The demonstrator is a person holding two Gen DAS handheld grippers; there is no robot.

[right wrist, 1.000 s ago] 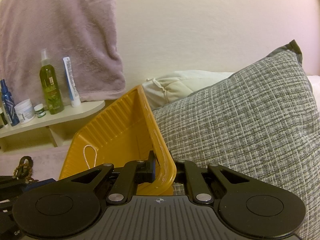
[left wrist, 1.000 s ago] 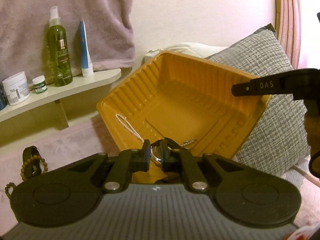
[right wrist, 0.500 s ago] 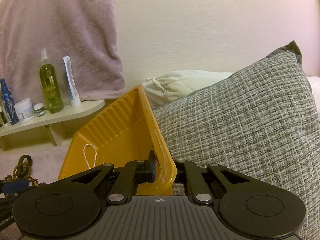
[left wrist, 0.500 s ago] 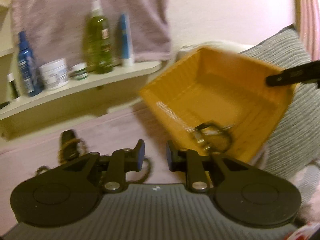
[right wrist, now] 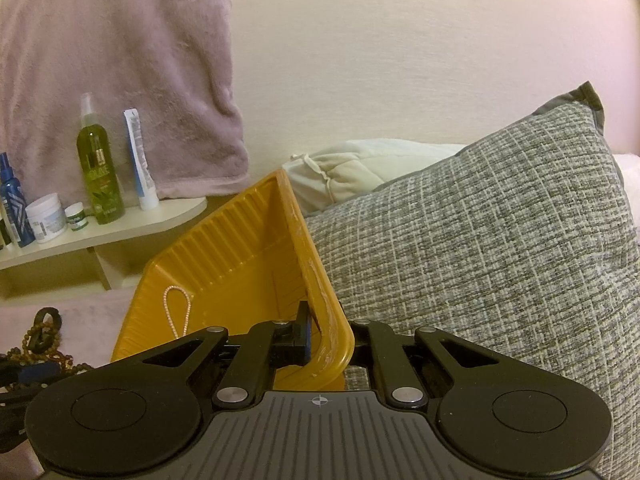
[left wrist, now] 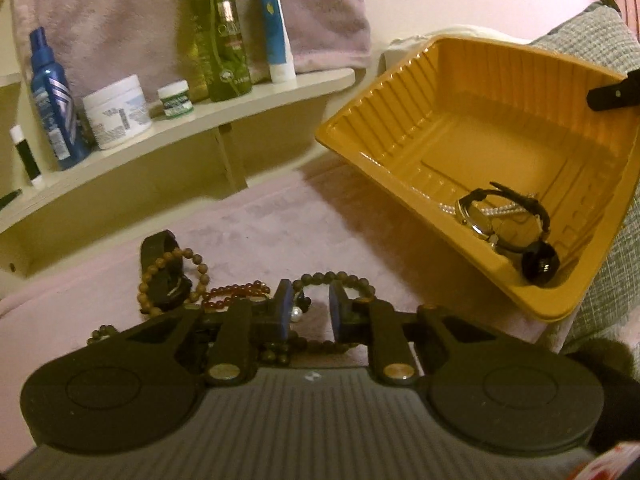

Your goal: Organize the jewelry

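Yellow plastic tray [left wrist: 448, 120] tilted, right gripper [right wrist: 320, 344] clamped on its rim so jewelry slides in; wristwatch [left wrist: 500, 220] and chain [right wrist: 176, 308] already inside. Left of tray, left gripper [left wrist: 306, 308] narrowly parted, jaws just closing slightly, empty, over bead bracelets [left wrist: 240, 292].

You have a yellow-orange ribbed tray [left wrist: 400, 120], a black-strapped watch [left wrist: 504, 216] and a pale silvery chain [right wrist: 176, 308] in it. Beads [left wrist: 240, 292] are brown and reddish-amber, on a pink cover [left wrist: 280, 220]. The pillow [right wrist: 500, 260] is grey crosshatch weave. The towel [right wrist: 120, 60] is mauve. Your bottles: one green [left wrist: 220, 32], one blue [left wrist: 52, 100].
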